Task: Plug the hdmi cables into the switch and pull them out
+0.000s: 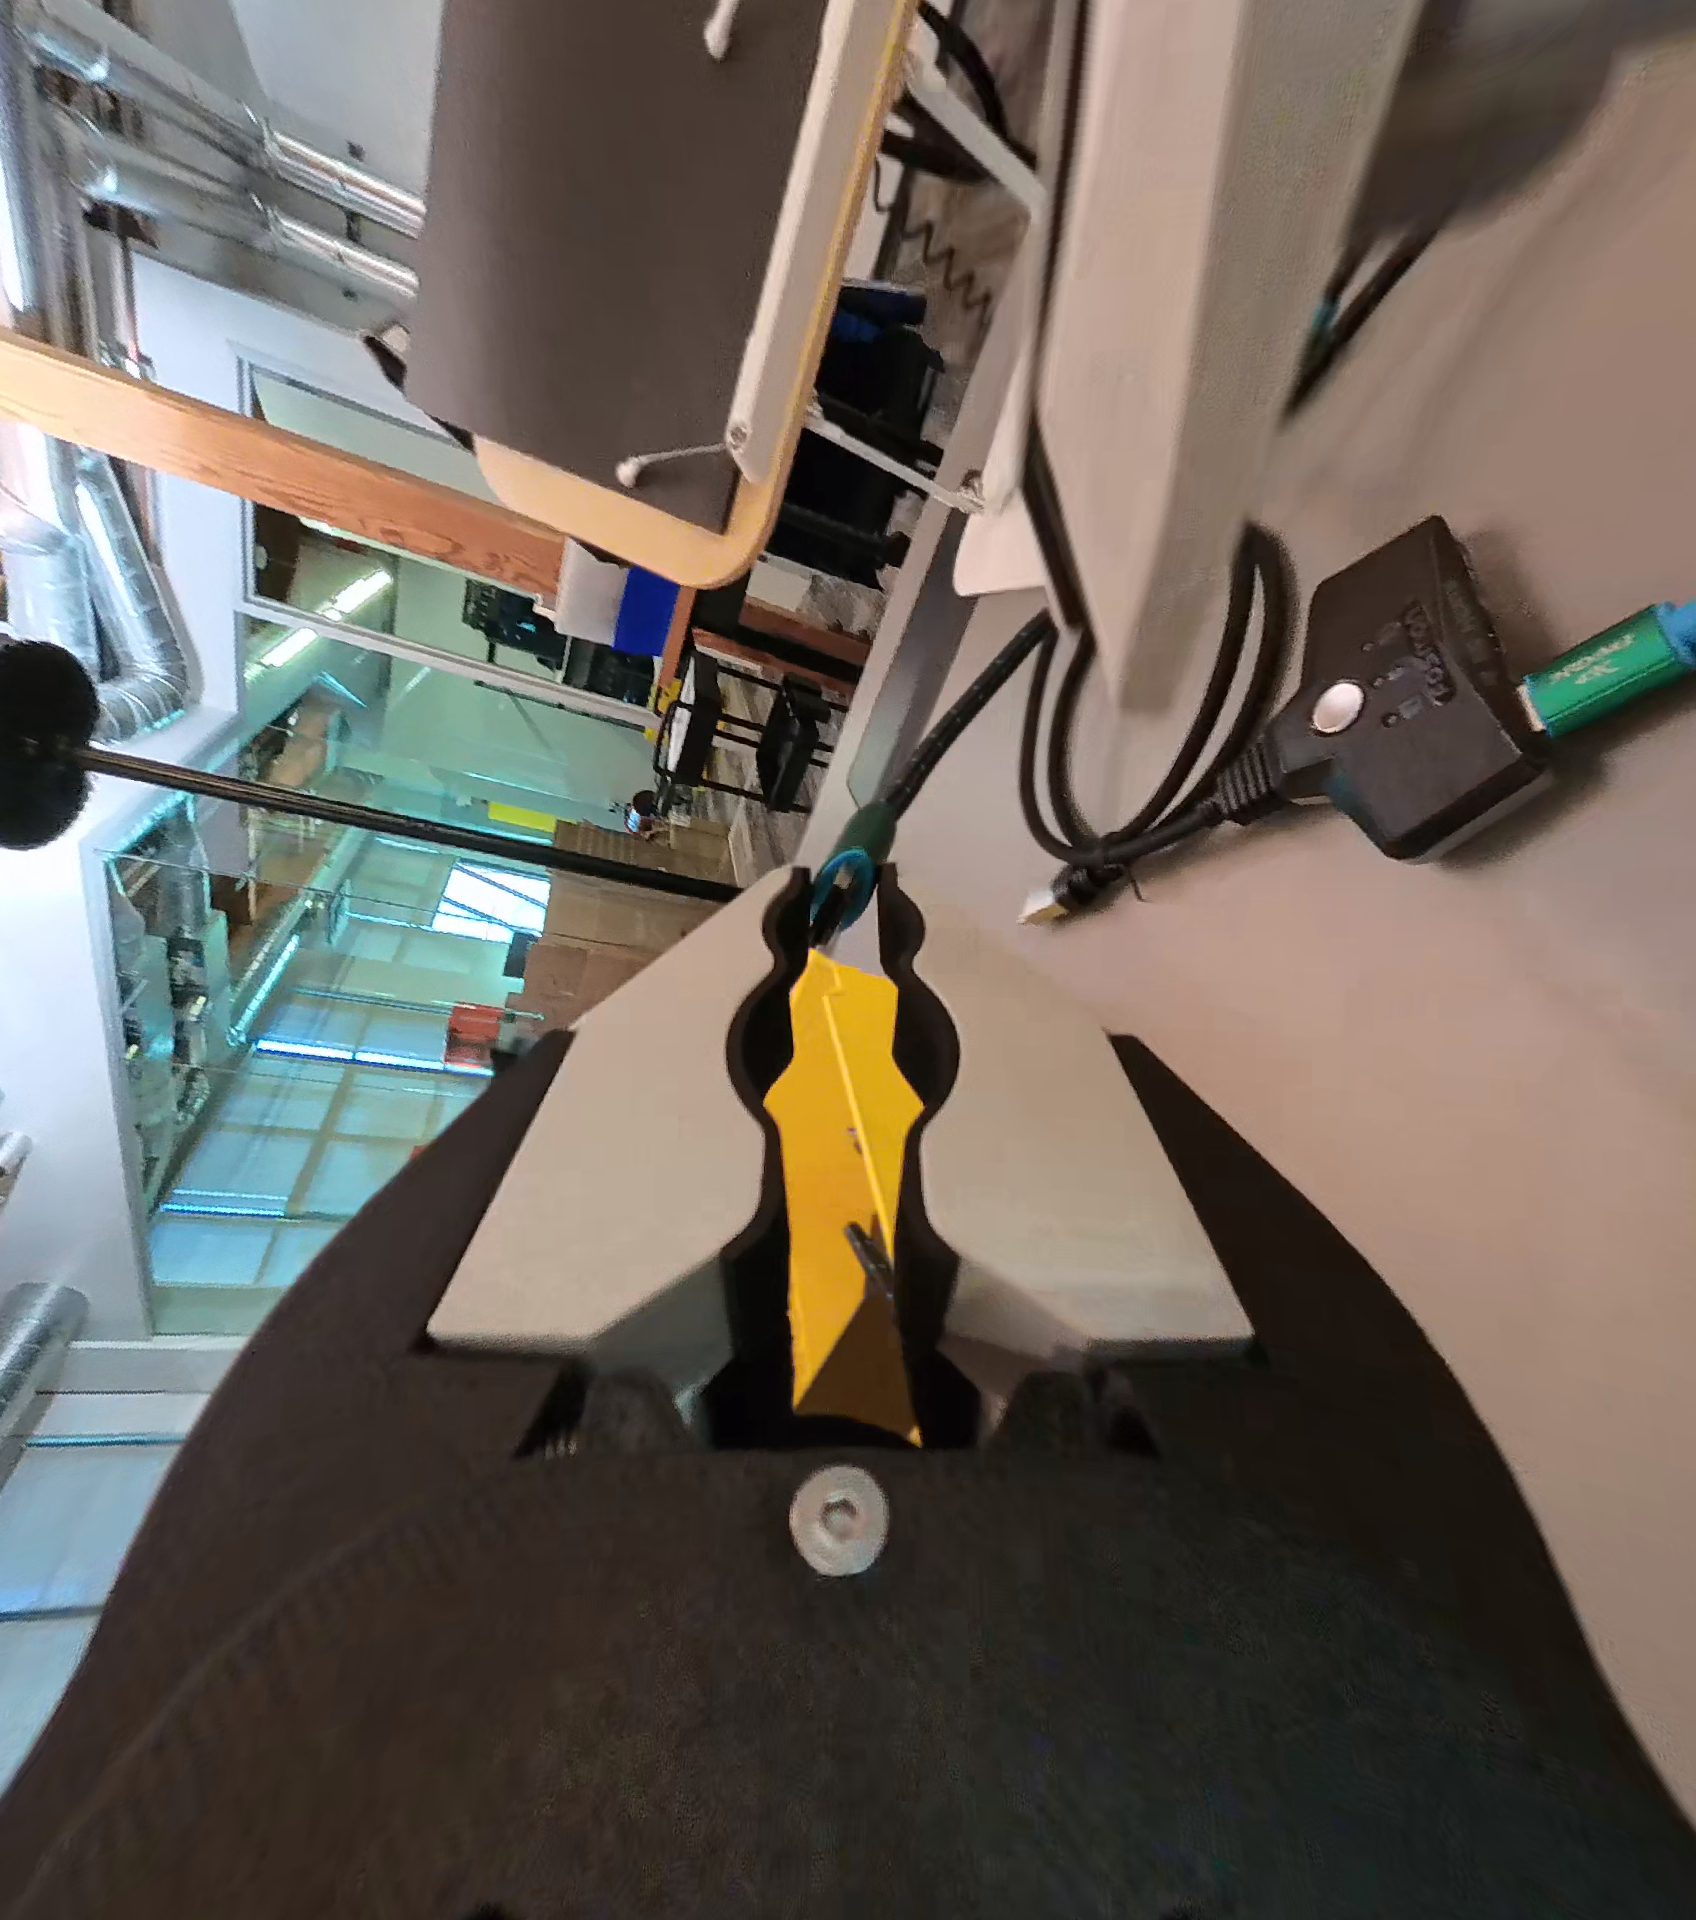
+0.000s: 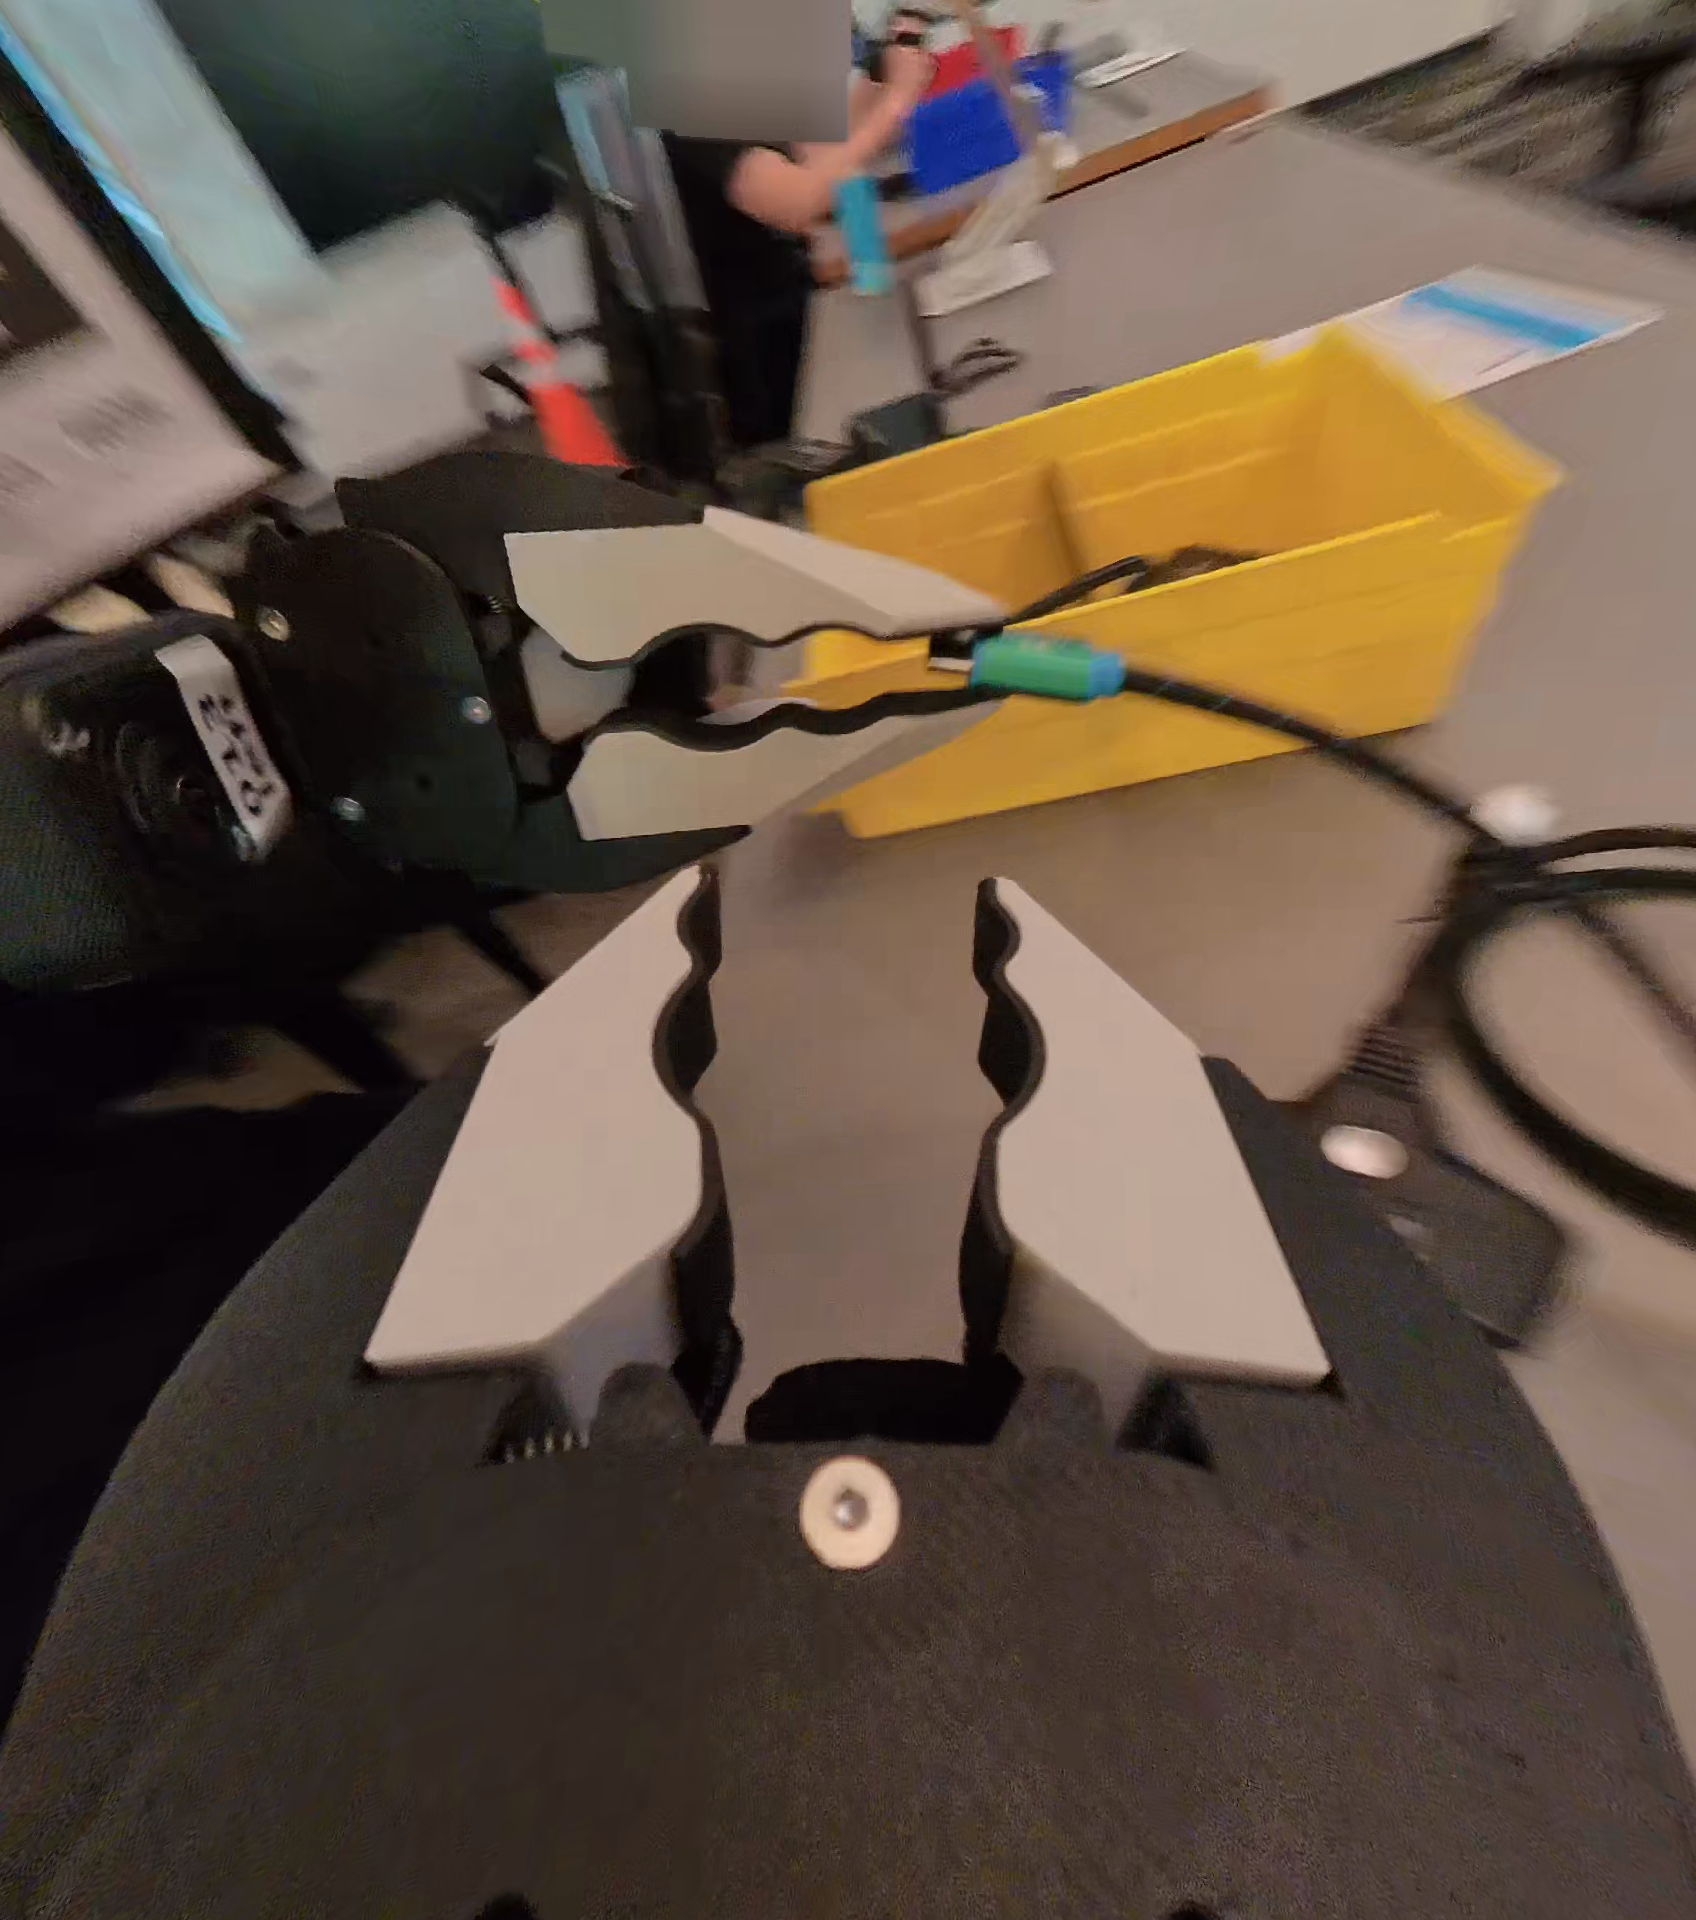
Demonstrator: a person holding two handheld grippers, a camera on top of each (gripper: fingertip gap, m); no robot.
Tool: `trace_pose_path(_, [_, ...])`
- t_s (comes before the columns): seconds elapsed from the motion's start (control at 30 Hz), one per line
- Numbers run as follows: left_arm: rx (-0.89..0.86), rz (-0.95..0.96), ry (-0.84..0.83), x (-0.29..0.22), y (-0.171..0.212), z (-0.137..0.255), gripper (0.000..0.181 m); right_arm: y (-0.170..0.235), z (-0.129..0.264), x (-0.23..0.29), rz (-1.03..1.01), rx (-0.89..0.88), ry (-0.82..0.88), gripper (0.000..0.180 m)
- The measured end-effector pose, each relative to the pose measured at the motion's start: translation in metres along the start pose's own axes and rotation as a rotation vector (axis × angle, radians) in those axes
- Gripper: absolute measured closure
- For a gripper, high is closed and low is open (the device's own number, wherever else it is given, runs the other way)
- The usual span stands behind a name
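Observation:
My left gripper (image 1: 844, 888) is shut on a green HDMI plug (image 1: 863, 831) with a blue collar, held off the table. In the right wrist view the left gripper (image 2: 963, 660) pinches the plug (image 2: 1036, 665) by its front end, and its black cable trails to the right. The black switch (image 1: 1415, 707) lies on the grey table with a second green plug (image 1: 1602, 670) in one side and a black cable (image 1: 1259, 779) in another. My right gripper (image 2: 849, 899) is open and empty above the table, with the switch (image 2: 1446, 1236) blurred beside its right finger.
A yellow divided bin (image 2: 1239, 613) stands behind the left gripper. Black cable loops (image 2: 1602, 1039) lie at the right. A loose gold plug (image 1: 1050, 910) lies near the switch. A white monitor foot (image 1: 1166, 364) stands by it. A person (image 2: 771, 208) stands far off. Across from one pair of fingers to the other is roughly 7 cm. The black switch (image 1: 1415, 707) is about equally far from each gripper, around 15 cm.

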State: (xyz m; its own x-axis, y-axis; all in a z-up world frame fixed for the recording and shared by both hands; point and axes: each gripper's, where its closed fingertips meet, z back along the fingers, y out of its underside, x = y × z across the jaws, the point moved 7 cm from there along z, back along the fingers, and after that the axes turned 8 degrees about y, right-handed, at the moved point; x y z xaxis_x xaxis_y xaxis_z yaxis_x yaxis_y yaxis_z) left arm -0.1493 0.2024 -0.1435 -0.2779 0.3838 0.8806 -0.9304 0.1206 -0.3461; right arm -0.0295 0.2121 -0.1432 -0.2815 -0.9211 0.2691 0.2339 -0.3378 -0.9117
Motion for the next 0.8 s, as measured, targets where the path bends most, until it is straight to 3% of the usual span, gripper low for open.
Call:
trace_pose_path(0.07, [-0.031, -0.017, -0.020, 0.005, -0.003, 0.004, 0.171, 0.004, -0.009, -0.006, -0.025, -0.057, -0.059, 0.137])
trace_pose_path(0.3, [-0.182, -0.144, 0.019, 0.011, -0.011, 0.015, 0.171, -0.023, 0.011, -0.009, 0.317, -0.251, 0.063, 0.142])
trace_pose_path(0.6, [-0.281, -0.213, 0.079, 0.016, -0.025, 0.021, 0.171, -0.050, 0.028, -0.021, 0.585, -0.096, 0.061, 0.141])
trace_pose_path(0.8, [-0.359, -0.263, 0.094, 0.012, -0.042, 0.031, 0.171, -0.041, 0.019, -0.021, 0.645, -0.053, -0.115, 0.139])
